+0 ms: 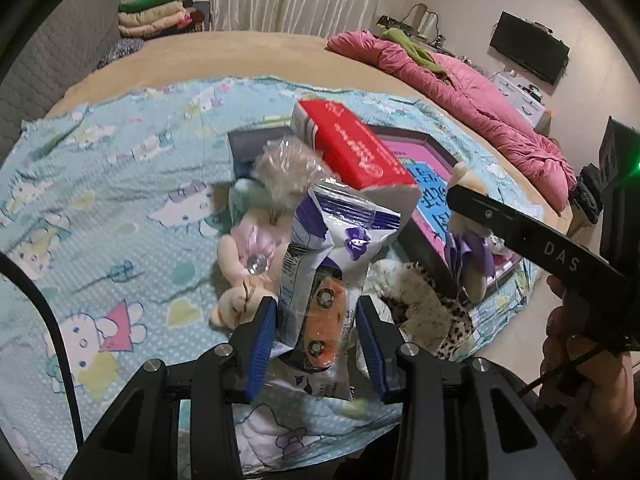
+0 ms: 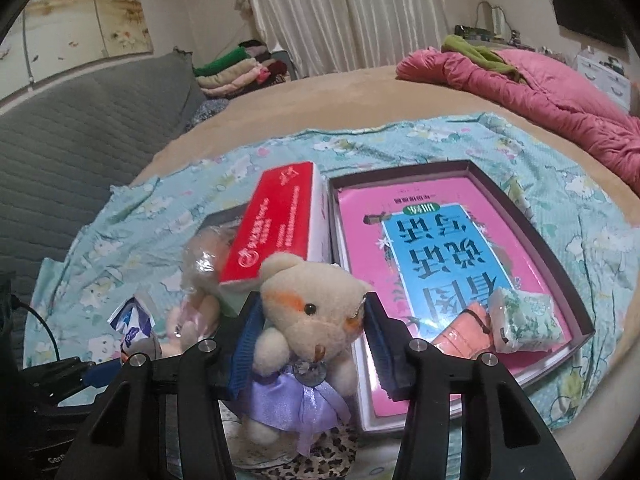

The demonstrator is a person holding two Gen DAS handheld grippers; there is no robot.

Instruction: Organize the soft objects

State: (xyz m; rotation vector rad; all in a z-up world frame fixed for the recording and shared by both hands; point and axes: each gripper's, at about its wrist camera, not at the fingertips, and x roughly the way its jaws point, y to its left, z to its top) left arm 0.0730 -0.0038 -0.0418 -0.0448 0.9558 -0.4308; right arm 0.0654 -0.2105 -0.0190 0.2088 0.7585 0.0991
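The left gripper (image 1: 316, 328) is closest to the camera, and its two blue pads are pressed on a crinkly white and purple bag (image 1: 340, 248) with something orange showing through its clear part. The bag is lifted up above the blue cartoon blanket (image 1: 100, 184). The right gripper (image 2: 308, 320) is squeezing a small cream teddy bear (image 2: 308, 304) by the sides of its head, and the bear wears a shiny purple dress with a bow. The bear hangs just in front of the big dark box (image 2: 576, 280), near its left front corner. Inside the big dark box lies a pink and blue book (image 2: 432, 248) with large letters on it. On the book, at the front right of the box, sit a small orange soft thing (image 2: 460, 336) and a little green flowery pillow in clear wrap (image 2: 524, 320), touching each other. A red and white carton (image 2: 280, 220) leans just left of the box. Left of the carton, another cream plush toy in clear wrap (image 2: 200, 276) lies on the blanket. Below the bear, something fluffy with leopard spots (image 2: 312, 460) peeks out. The box and toys all rest on the blanket, which is spread on a tan bed (image 2: 340, 88). Far behind the box, at the right side of the bed, is a bunched pink quilt (image 2: 540, 84) with a green cloth (image 2: 480, 50) on top.
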